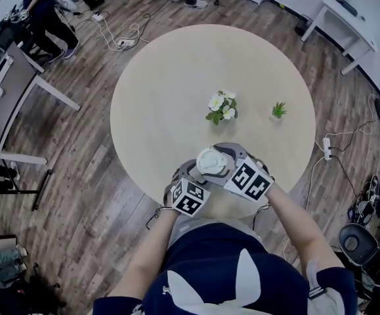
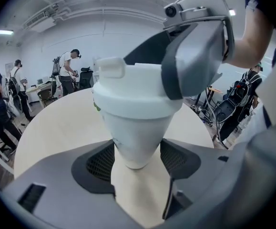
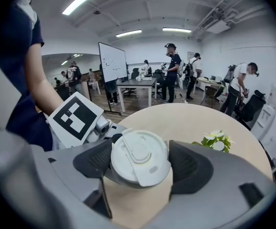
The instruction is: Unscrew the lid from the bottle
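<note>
Left gripper (image 2: pixel 137 160): jaws clamped on the bottle (image 2: pixel 135 132). The dark meshed pads (image 2: pixel 99 162) press either side of its narrow lower body. The bottle is white and widens upward to a broad collar. It is held upright at the near edge of the round table (image 1: pixel 157 110). Cannot tell whether its base touches the tabletop.

Right gripper (image 3: pixel 140 165): set onto the bottle from above, jaws closed around the lid (image 3: pixel 134 157). One pad (image 3: pixel 191 166) sits against each side of the rim. The lid is white and round, with a raised flip tab across its top and a small block-shaped spout at one edge. It is seated on the bottle.

Markings: each gripper carries a cube of black-and-white square markers, the left cube (image 1: pixel 190 197) and the right cube (image 1: pixel 250 180). Both cubes are over the table's near edge, either side of the bottle. A whiteboard (image 3: pixel 112 63) stands beyond the table's far side; its marks are too small to read.

Also on the table: a sprig of white flowers (image 1: pixel 221 107) near the middle, and a small green plant (image 1: pixel 279 110) toward the right side. They are well apart from each other and from the bottle. People stand on the wood floor beyond the table's far edge.
</note>
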### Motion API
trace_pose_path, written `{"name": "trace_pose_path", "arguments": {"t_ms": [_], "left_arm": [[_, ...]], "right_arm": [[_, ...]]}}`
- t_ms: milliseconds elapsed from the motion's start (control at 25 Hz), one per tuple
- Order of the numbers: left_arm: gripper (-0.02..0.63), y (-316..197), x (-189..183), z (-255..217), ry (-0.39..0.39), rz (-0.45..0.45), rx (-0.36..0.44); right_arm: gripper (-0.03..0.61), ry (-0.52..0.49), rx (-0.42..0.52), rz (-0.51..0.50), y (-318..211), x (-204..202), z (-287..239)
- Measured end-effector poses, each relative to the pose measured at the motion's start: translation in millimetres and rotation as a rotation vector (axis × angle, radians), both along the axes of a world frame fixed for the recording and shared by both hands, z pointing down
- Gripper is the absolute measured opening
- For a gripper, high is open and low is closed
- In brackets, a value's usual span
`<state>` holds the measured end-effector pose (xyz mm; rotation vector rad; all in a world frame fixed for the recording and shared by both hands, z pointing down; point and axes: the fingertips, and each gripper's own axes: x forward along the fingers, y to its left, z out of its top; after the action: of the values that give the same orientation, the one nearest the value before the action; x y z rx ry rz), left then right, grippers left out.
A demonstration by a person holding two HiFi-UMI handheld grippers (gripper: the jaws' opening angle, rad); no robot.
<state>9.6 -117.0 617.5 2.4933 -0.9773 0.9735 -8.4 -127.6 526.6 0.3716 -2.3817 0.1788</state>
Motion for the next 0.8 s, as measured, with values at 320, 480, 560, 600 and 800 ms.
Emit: {"name": "trace_pose_path", "arguments": {"t_ms": [320,480,560,600,800], "left_arm": [[0.311,-1.3,-0.5,1.2,-0.002,0.007,-0.001],[0.31,-0.2,-0.6,-0.3,-0.006,0.007,-0.007],[0.31,0.5,-1.5,-0.1,-0.006,0.008,-0.007],[0.31,0.9,-1.9,0.3,-0.006,0.008,-0.006],[0.31,0.0,-1.3,1.5,-0.005,0.006,-0.007]], "right_arm": [[0.364,0.113,0.01,-0.331,6.4,-1.3,3.5],[0.364,0.208,0.008,-0.47,10.3,-0.2,3.9],[0.362,0.256,0.008,-0.515,12.1,-0.7,5.2],[0.362,0.278,0.007,-0.529,12.9,-1.1,6.3],[0.373,0.335,0.013,-0.498,12.2,-1.9,9.0]]}}
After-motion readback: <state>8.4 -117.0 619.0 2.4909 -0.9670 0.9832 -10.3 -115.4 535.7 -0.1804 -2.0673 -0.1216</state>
